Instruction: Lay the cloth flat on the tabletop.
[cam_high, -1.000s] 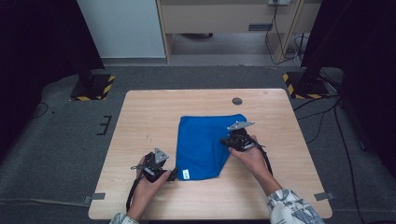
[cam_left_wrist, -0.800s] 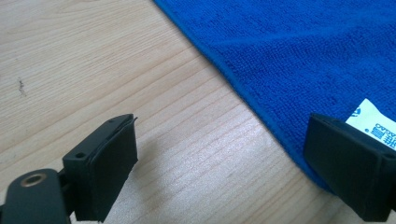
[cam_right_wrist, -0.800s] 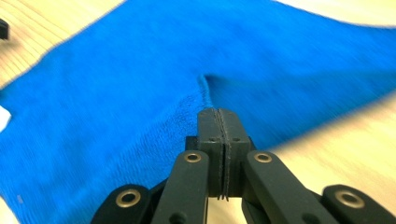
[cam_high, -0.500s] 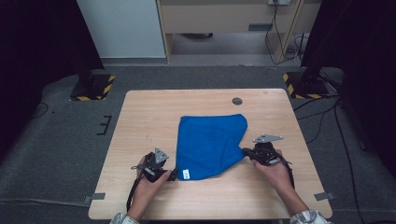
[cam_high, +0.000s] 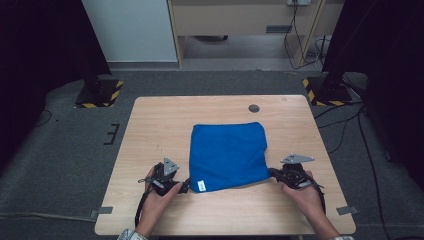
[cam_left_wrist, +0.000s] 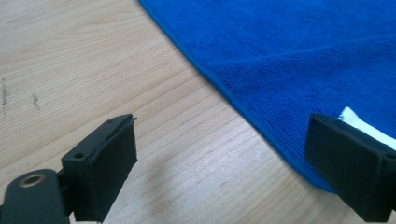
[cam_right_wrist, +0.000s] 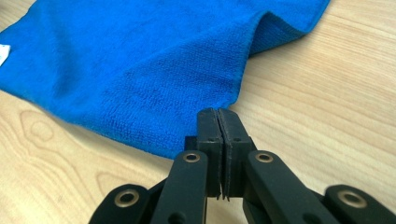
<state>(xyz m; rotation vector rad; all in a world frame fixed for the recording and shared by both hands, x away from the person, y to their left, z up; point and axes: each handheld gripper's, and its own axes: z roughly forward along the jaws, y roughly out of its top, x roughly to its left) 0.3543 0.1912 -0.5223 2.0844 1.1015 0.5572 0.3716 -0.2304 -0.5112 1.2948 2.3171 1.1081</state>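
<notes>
A blue cloth (cam_high: 227, 155) lies spread nearly square in the middle of the wooden table (cam_high: 160, 130), with a white label (cam_high: 201, 185) at its near left corner. My right gripper (cam_high: 272, 172) is at the near right corner, jaws shut on that corner of the cloth (cam_right_wrist: 154, 79); a low fold stands up along the edge beyond it. My left gripper (cam_high: 185, 186) rests at the near left corner with its jaws wide open. In the left gripper view the cloth's edge (cam_left_wrist: 289, 60) and the label (cam_left_wrist: 359, 123) lie by one fingertip (cam_left_wrist: 345, 163), and bare wood shows between the jaws.
A small dark round grommet (cam_high: 254, 108) is set into the table near its far edge. Bare wood surrounds the cloth on every side. Dark stands with yellow-black striped bases (cam_high: 100, 95) sit on the floor beyond both far corners.
My right gripper has drawn the cloth's corner to the right and toward the near edge, opening the folded cloth out into a flat square. The left gripper has stayed put.
</notes>
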